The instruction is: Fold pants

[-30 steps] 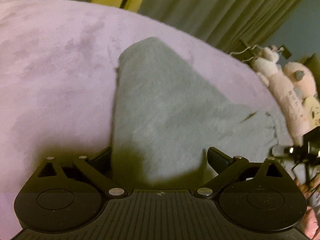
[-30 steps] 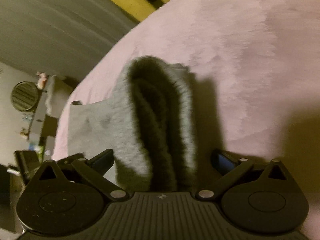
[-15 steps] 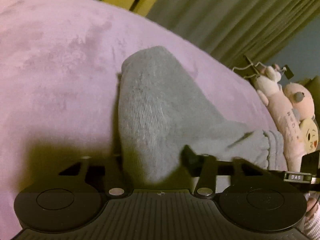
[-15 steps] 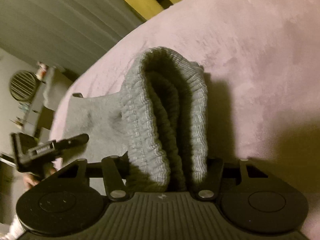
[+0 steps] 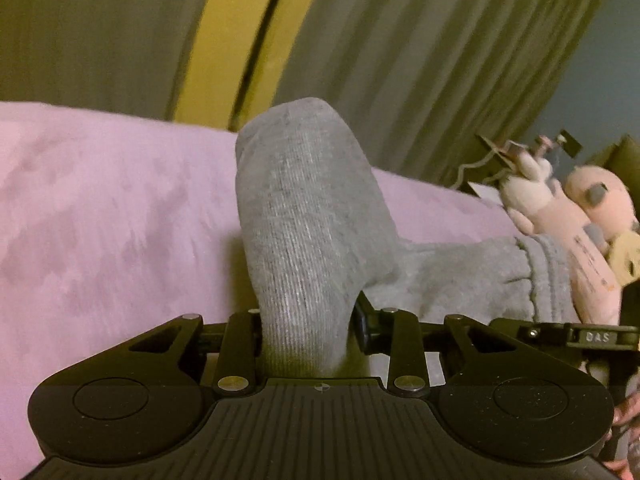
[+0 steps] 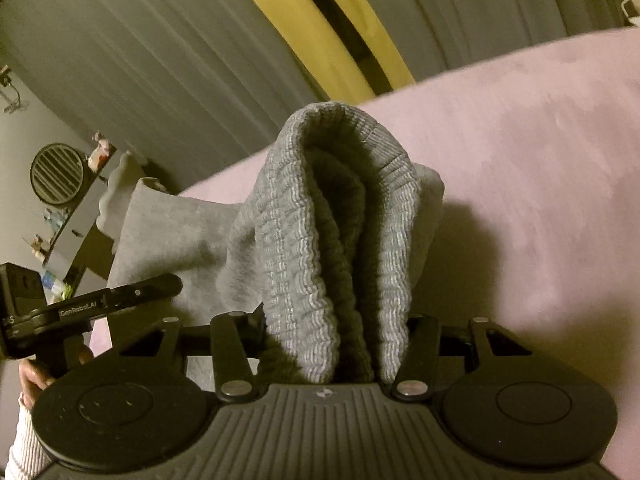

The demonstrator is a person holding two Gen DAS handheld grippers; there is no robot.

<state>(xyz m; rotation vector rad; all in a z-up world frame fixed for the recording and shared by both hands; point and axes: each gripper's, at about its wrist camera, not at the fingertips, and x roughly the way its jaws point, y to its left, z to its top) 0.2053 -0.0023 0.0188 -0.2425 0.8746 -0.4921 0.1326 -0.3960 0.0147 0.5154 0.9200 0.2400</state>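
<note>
A leg end of the grey pants (image 5: 308, 232) is being squeezed by the closing left tool (image 5: 306, 328), bunched ahead of it over the pink bed (image 5: 112, 216). The ribbed waistband (image 6: 336, 240) is being pinched by the closing right tool (image 6: 336, 344).

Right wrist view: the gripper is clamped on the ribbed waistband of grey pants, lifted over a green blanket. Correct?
Not quite: the blanket is pink, not green, as the right wrist view shows. The rest holds: the right gripper, its jaws closing, pinches the ribbed waistband of the grey pants.
</note>
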